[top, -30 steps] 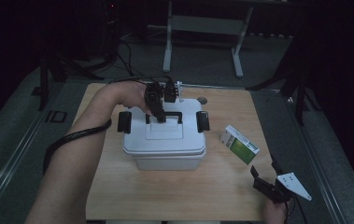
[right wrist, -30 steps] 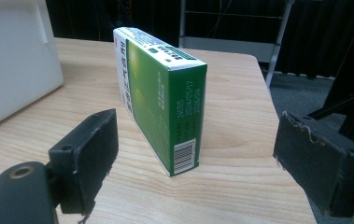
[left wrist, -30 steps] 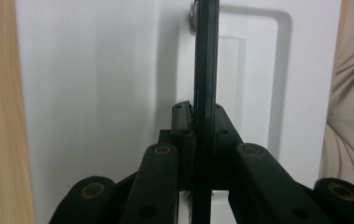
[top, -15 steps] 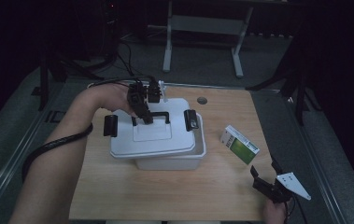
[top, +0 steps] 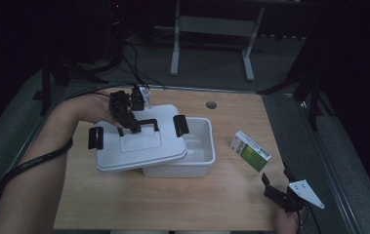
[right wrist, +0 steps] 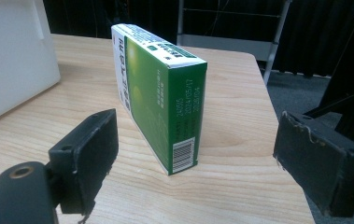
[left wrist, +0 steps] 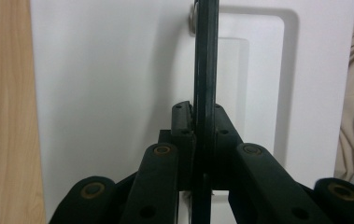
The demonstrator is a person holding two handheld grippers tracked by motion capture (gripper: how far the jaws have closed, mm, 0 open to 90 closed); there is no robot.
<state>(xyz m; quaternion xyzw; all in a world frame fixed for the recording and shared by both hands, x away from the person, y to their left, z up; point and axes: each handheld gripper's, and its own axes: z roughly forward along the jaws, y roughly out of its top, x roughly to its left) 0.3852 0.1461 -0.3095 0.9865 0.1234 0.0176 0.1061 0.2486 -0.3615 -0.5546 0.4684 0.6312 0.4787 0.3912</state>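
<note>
A white lid (top: 138, 144) with black side clips hangs tilted over the left part of a white bin (top: 199, 146), whose right half lies uncovered. My left gripper (top: 133, 124) is shut on the lid's black handle (left wrist: 206, 70), which runs up between the jaws in the left gripper view over the lid (left wrist: 118, 84). A green and white carton (top: 251, 151) stands on edge to the right of the bin. Near the table's front right corner my right gripper (top: 275, 187) is open, and the carton (right wrist: 160, 93) stands a short way ahead of its jaws.
The wooden table (top: 124, 204) has a round cable hole (top: 211, 105) near its far edge. Beyond the table stand a metal frame (top: 212, 29) and dark stands, with cables on the floor. The bin's white wall (right wrist: 11, 60) shows at the left of the right gripper view.
My left gripper has lifted the lid off the bin and carried it left, leaving the bin's right half uncovered. The right gripper and the carton have stayed put.
</note>
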